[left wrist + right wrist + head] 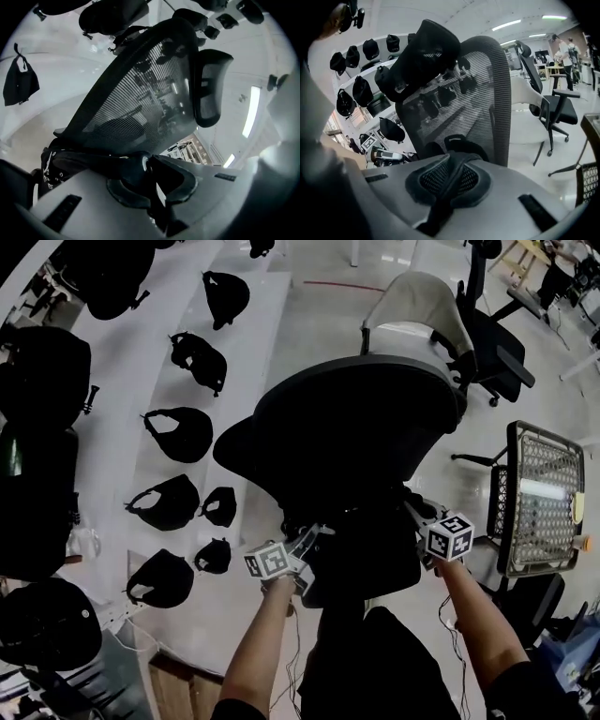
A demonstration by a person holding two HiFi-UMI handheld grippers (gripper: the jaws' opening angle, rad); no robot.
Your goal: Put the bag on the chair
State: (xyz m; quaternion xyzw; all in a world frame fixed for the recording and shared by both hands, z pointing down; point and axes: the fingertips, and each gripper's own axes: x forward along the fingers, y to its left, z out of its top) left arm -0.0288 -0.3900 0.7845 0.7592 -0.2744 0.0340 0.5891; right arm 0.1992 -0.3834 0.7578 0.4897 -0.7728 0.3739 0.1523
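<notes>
The left gripper [148, 164] has its fingers shut on black bag [361, 554] fabric. The right gripper [453, 164] has its fingers pinched on a strap [440, 206]. Only the head view shows the bag between both grippers, low before the chair [366, 418] backrest. The bag's outline is lost in the dark, and I cannot tell whether it touches the seat.

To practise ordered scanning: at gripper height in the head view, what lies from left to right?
small black bags → left gripper → large black fabric bag → right gripper → grey perforated metal panel
</notes>
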